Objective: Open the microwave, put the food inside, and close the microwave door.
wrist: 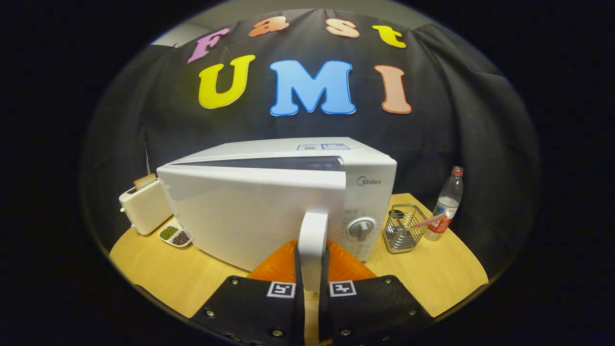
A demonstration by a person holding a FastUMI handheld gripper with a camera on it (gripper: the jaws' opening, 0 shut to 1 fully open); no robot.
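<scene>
Nearest the camera, at the bottom centre of the frame, the gripper [312,281] has its two fingers drawn in close on the upright door handle [313,247] of the microwave [288,202], one finger on each side with almost no gap showing; it looks clamped on the handle. The door [250,211] stands partly swung out, hinged at its left edge, with a dark wedge of opening along its top.

Going left to right across the counter [158,274]: a toaster [145,206] with a slice of bread [144,181] in its slot sits at centre left, a small two-part dish [175,235] of green and dark grains lies just in front of it, then the microwave at centre, its control dial [362,228] right of the handle, a wire basket [402,228] with a striped straw-like stick, and a plastic bottle [448,204] at centre right. Something orange [343,266] lies low behind the fingers, below the handle; I cannot tell whether it is the food.

The step in hand appears to be swinging the door. To do it well, the pull should follow the door's arc round the left hinge, not a straight line, with the grip kept firm so the handle does not slip.

The gripper points level and straight at the handle, fingers vertical-sided and square to it.
</scene>
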